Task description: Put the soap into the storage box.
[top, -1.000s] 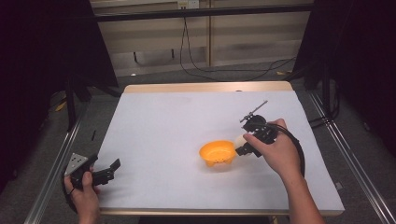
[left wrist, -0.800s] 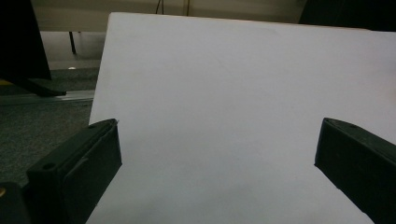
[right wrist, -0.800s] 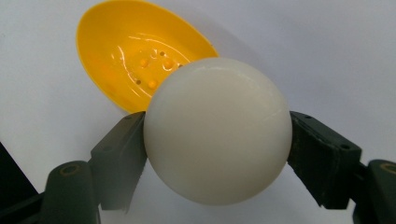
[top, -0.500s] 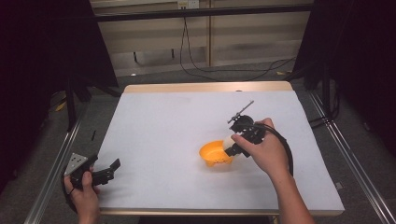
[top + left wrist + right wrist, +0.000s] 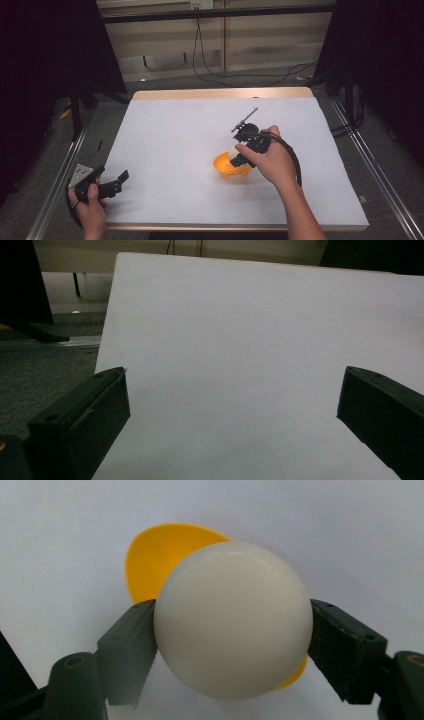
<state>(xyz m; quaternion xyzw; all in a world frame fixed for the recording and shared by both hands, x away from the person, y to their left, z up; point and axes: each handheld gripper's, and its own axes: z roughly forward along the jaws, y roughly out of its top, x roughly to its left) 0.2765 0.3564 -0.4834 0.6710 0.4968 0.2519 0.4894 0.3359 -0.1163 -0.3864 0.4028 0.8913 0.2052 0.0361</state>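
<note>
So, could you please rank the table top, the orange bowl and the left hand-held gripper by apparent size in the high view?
1. white table top
2. orange bowl and left hand-held gripper: look alike, the gripper nearer the camera

High view: camera up above near edge of tabletop (image 5: 165, 135), looks forward and down, far off, sees whole top and floor behind. Left gripper view: rides low at tabletop's near left corner, looks across bare white top (image 5: 250, 340) toward far edge. Right gripper view: very close, looks down at white ball (image 5: 232, 620) over yellow bowl (image 5: 160, 560). All three share white tabletop.
</note>
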